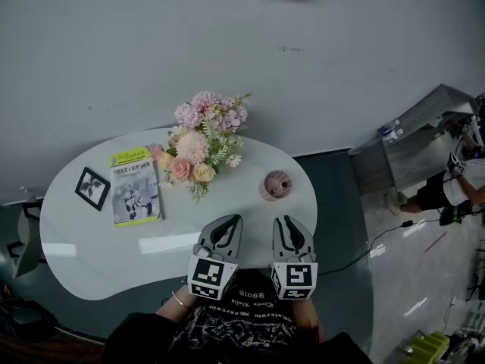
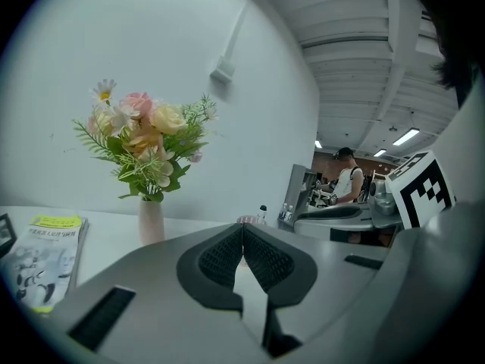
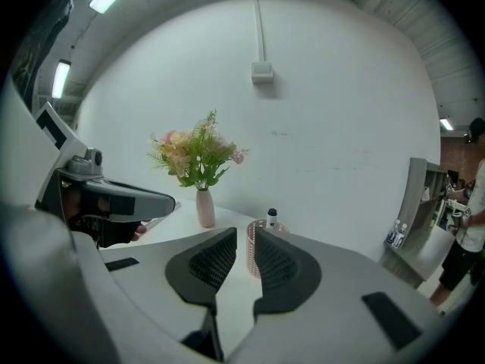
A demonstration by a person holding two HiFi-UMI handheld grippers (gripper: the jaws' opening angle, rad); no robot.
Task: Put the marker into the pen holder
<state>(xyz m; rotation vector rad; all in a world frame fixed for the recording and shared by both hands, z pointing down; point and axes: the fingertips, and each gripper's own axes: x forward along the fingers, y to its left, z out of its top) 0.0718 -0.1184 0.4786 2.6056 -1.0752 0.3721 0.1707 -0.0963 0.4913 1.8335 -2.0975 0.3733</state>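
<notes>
A pink mesh pen holder (image 1: 275, 184) stands on the white table (image 1: 235, 203), right of the flowers. In the right gripper view the marker (image 3: 271, 218), white with a black cap, stands upright in the pen holder (image 3: 251, 250). My right gripper (image 1: 292, 222) hangs over the table's near edge, short of the holder, its jaws apart with only air between them (image 3: 244, 237). My left gripper (image 1: 226, 221) is beside it, pads pressed together on nothing (image 2: 242, 232). The holder's rim (image 2: 246, 220) peeks just beyond the left fingertips.
A vase of pink and cream flowers (image 1: 201, 144) stands at the table's back. A book (image 1: 136, 185) and a small black photo frame (image 1: 92, 188) lie to the left. A grey counter (image 1: 417, 146) and a person (image 1: 455, 184) are off to the right.
</notes>
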